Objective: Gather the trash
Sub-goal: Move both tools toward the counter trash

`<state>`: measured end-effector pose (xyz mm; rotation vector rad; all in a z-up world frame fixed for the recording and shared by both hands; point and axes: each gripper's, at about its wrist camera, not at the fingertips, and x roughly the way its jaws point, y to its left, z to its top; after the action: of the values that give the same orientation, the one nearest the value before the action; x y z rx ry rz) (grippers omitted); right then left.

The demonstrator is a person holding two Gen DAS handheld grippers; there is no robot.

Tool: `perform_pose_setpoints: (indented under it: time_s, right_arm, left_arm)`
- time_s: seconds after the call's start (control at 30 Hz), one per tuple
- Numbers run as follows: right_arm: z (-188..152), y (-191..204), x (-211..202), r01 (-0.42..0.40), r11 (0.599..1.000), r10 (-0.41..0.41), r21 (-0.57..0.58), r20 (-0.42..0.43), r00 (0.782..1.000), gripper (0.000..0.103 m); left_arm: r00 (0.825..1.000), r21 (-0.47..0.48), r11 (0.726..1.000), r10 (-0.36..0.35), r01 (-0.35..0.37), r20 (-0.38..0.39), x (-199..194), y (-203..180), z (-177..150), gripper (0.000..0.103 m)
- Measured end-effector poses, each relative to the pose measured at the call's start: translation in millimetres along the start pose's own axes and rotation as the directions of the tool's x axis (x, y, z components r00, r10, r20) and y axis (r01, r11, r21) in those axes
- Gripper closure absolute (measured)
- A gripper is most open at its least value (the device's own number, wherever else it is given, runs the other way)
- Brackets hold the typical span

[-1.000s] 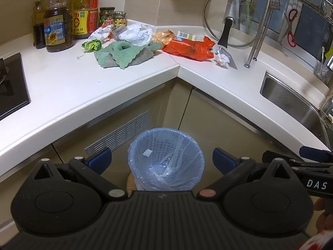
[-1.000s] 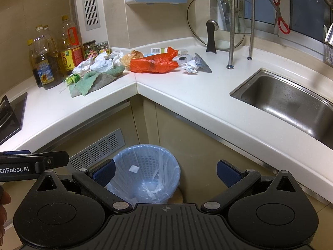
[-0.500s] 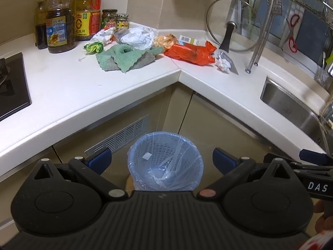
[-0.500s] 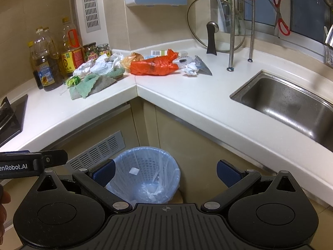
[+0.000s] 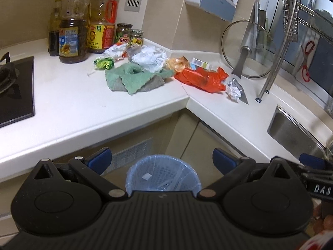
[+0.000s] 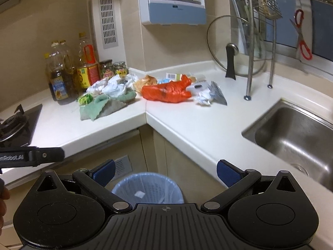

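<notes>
Trash lies in the counter corner: an orange plastic bag (image 5: 203,79) (image 6: 166,91), crumpled white paper (image 5: 149,58) (image 6: 114,86), a small paper ball (image 5: 234,91) (image 6: 203,98), a green wrapper (image 5: 104,62) (image 6: 85,99) and green cloths (image 5: 133,79) (image 6: 100,106). A blue lined trash bin (image 5: 163,174) (image 6: 147,187) stands on the floor below the corner. My left gripper (image 5: 162,160) and right gripper (image 6: 165,170) are both open and empty, held side by side above the bin, short of the counter edge.
Oil bottles (image 5: 72,31) and jars (image 5: 123,34) stand at the back left. A gas hob (image 5: 14,89) is at far left. A glass lid (image 6: 233,48) leans by a rack post (image 6: 250,52). A steel sink (image 6: 295,137) is at right.
Both grippers have risen and tilted up, so the counter and wall fill more of each view and the bin sits lower. Jaws stayed open.
</notes>
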<state>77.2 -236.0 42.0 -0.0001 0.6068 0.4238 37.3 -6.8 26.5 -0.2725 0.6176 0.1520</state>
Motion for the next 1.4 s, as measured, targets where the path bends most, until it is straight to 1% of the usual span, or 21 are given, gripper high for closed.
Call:
perform_pose_setpoints:
  time_s: [0.17,0.23,0.27,0.33,0.37,0.43,0.53,0.63,0.73,0.83,0.87,0.9,0.93,1.03,1.1,1.2,1.3,1.4]
  right_arm:
    - [16.5,-9.2,24.7,0.008,0.999,-0.008,0.037,0.005,1.000,0.000]
    - [25.2,-10.7,34.6,0.031,0.998,-0.032,0.047,0.001,1.000,0.000]
    - [30.2,-12.0,37.7,0.038,0.998,-0.038,0.059,0.000,0.999,0.000]
    - [37.0,-11.9,42.1,0.049,0.997,-0.050,0.056,0.029,0.998,0.000]
    - [39.3,-11.5,45.8,0.066,0.997,-0.068,0.046,0.030,0.997,0.000]
    - [43.9,-15.2,52.5,0.084,0.994,-0.085,0.069,0.023,0.996,0.000]
    - [48.7,-19.5,61.0,0.112,0.991,-0.115,0.073,0.035,0.993,0.000]
    - [55.3,-27.2,75.1,0.114,0.990,-0.116,0.084,0.021,0.993,0.001]
    - [64.0,-35.5,91.8,0.099,0.993,-0.101,0.070,0.020,0.995,0.001]
    - [75.1,-47.3,117.0,0.068,0.996,-0.069,0.049,0.024,0.997,0.001]
    - [78.9,-51.9,127.0,0.056,0.998,-0.057,0.039,0.022,0.998,0.003]
    - [83.6,-56.8,138.4,0.045,0.999,-0.045,0.030,0.010,0.999,0.010]
    - [89.2,-62.8,149.4,0.027,0.999,-0.027,0.026,-0.007,1.000,0.013]
    - [103.2,-77.5,179.6,-0.012,1.000,0.012,-0.025,-0.022,1.000,0.015]
    - [109.5,-88.3,200.1,-0.027,0.999,0.025,-0.045,-0.037,0.999,0.021]
    - [116.3,-102.6,228.5,-0.036,0.998,0.032,-0.058,-0.071,0.997,0.031]
    - [119.1,-110.8,248.7,-0.034,0.997,0.027,-0.075,-0.093,0.995,0.034]
    - [120.8,-117.6,260.0,-0.002,0.998,-0.005,-0.070,-0.090,0.996,0.036]
  left_arm:
    - [1.000,0.045,0.999,0.001,-0.002,0.022,15.9,3.7,14.1,0.001]
    - [1.000,0.053,0.999,-0.002,0.001,0.027,24.4,5.4,23.9,0.001]
    - [0.999,0.051,0.999,-0.010,0.008,0.039,28.5,6.3,29.0,0.001]
    - [0.998,0.067,0.997,-0.029,0.025,0.062,39.0,6.4,37.4,0.001]
    - [0.998,0.077,0.997,-0.037,0.033,0.056,44.5,6.5,41.5,0.001]
    - [0.997,0.087,0.995,-0.053,0.047,0.060,53.1,7.6,49.6,0.001]
    - [0.998,0.103,0.994,-0.047,0.042,0.046,68.9,7.8,59.4,0.001]
    - [0.999,0.100,0.995,-0.031,0.027,0.039,82.1,6.8,68.2,0.001]
    - [0.999,0.128,0.992,0.006,-0.011,0.040,99.5,1.5,75.2,0.001]
    - [0.998,0.134,0.990,0.042,-0.047,0.037,122.0,-0.9,84.1,0.001]
    - [0.998,0.133,0.989,0.060,-0.064,0.033,130.0,-2.2,87.6,0.001]
    - [0.997,0.125,0.989,0.077,-0.080,0.029,137.3,-2.8,91.4,0.001]
    - [0.995,0.116,0.989,0.092,-0.094,0.025,144.1,-3.4,95.0,0.001]
    - [0.991,0.121,0.984,0.130,-0.133,0.025,161.0,-8.4,103.7,0.001]
    - [0.987,0.115,0.980,0.160,-0.161,0.022,170.0,-10.5,107.4,0.001]
    - [0.981,0.093,0.977,0.191,-0.192,0.016,179.1,-11.0,111.9,0.001]
    - [0.980,0.065,0.978,0.200,-0.200,0.004,185.2,-9.1,114.1,0.001]
    - [0.979,0.069,0.977,0.202,-0.201,-0.009,190.5,-7.8,116.5,0.001]
